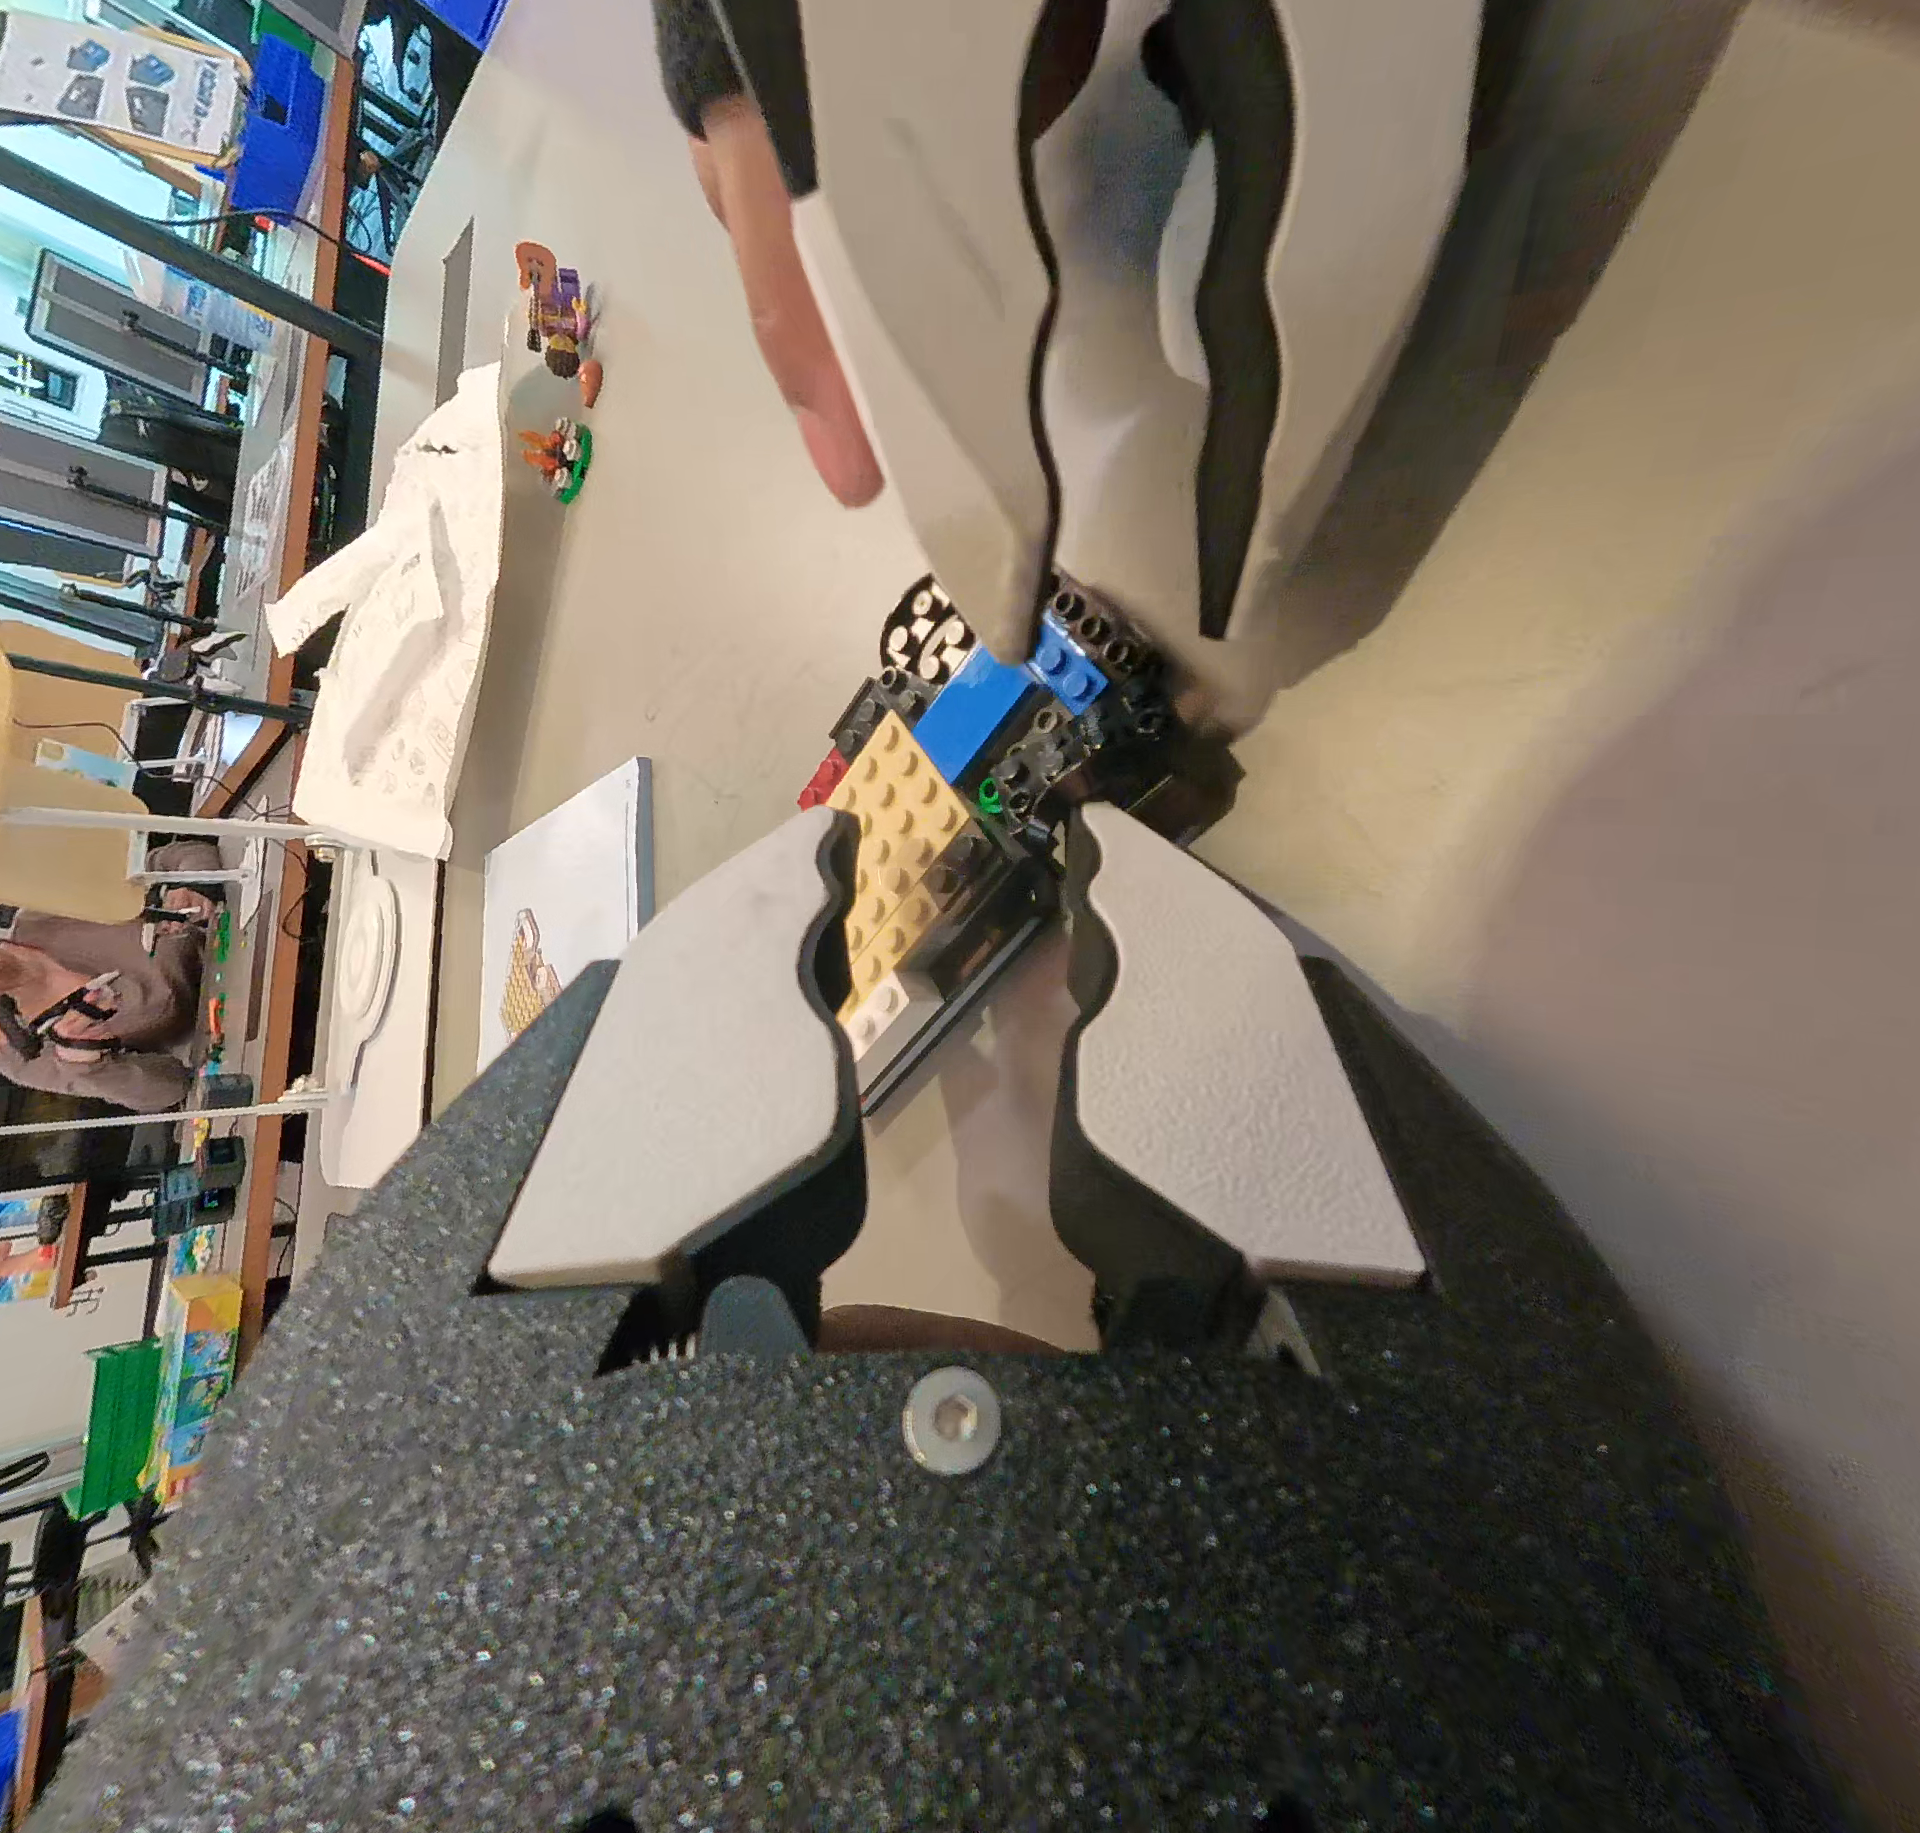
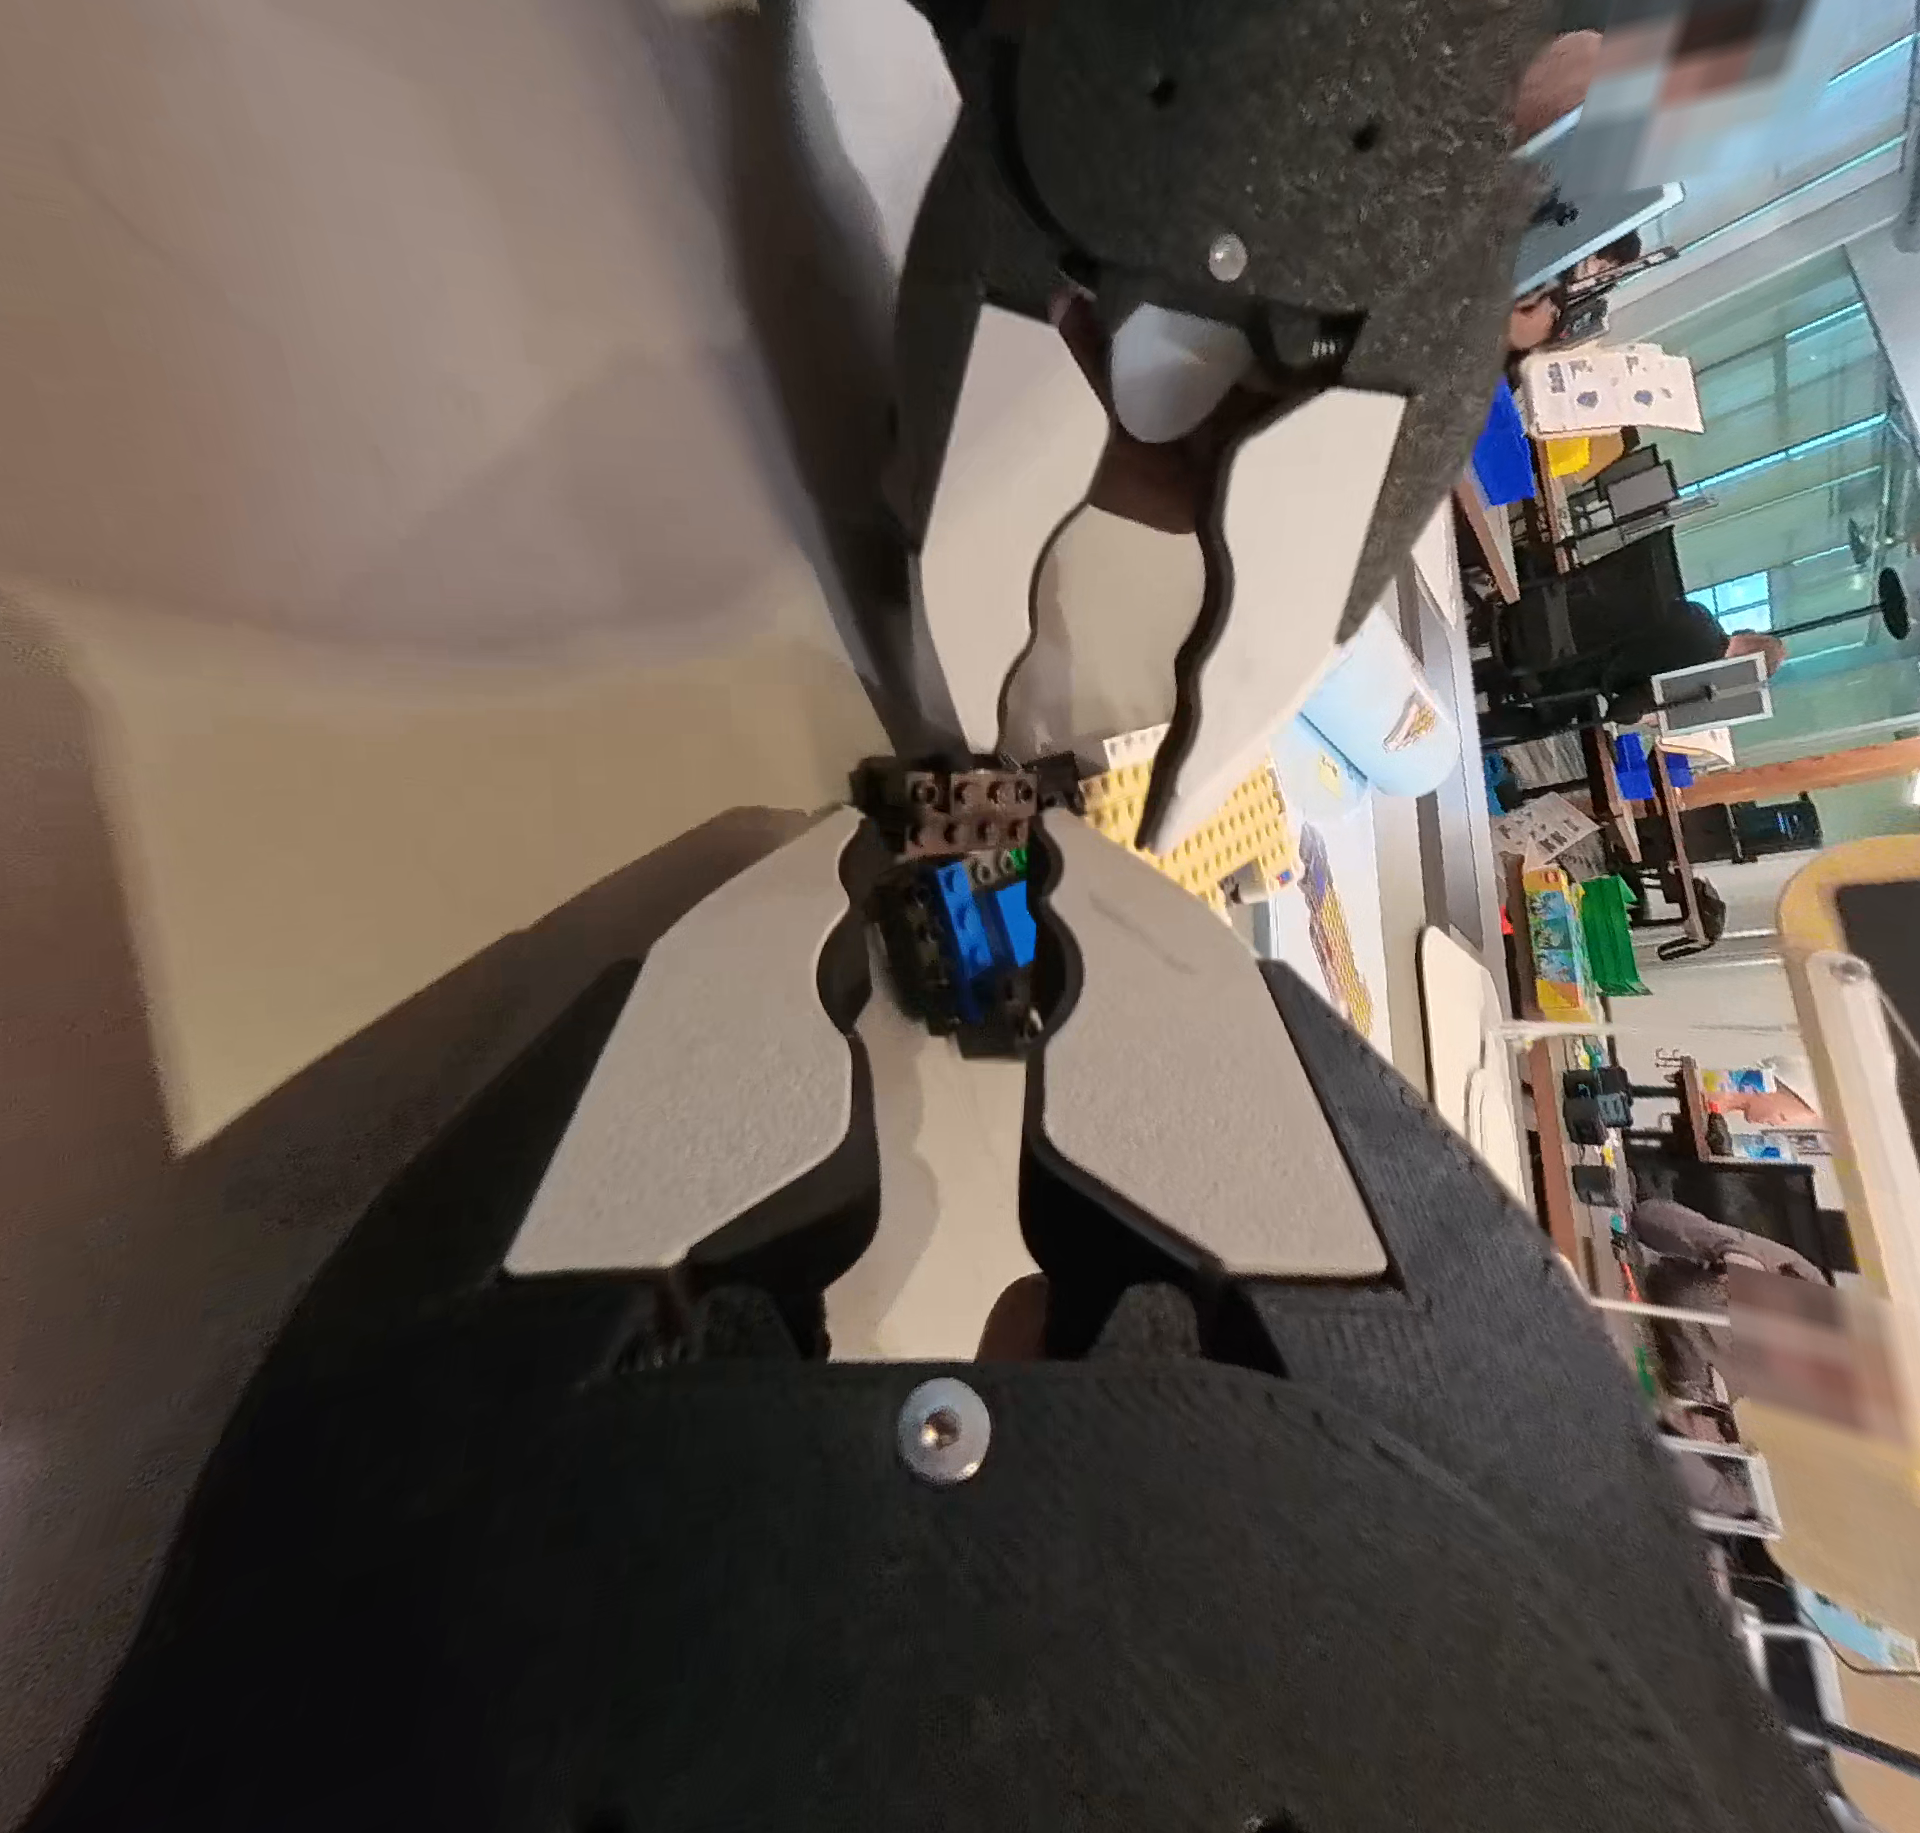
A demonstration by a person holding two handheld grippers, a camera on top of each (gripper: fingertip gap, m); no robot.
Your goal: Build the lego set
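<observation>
Through the left wrist camera I see my left tongs (image 1: 961,874) closed on the near end of a brick model (image 1: 966,807), their pads against its tan studded plate (image 1: 902,827) and black side. The right tongs (image 1: 1122,640) come in from above, pinching the far end at the blue brick (image 1: 997,708). Farther out on the table (image 1: 727,588) lie a booklet (image 1: 566,890), crumpled paper (image 1: 405,620) and a small figure (image 1: 556,313).

Studded brick model (image 1: 940,827): glossy hard plastic, tan, blue, black. Left tool (image 1: 951,848) fingers (image 1: 717,1045): matt grey, finely textured; body black, grainy, with shiny metal screw (image 1: 951,1420). Desk (image 1: 707,620): smooth, matt beige. Paper sheet (image 1: 400,640): crumpled.
</observation>
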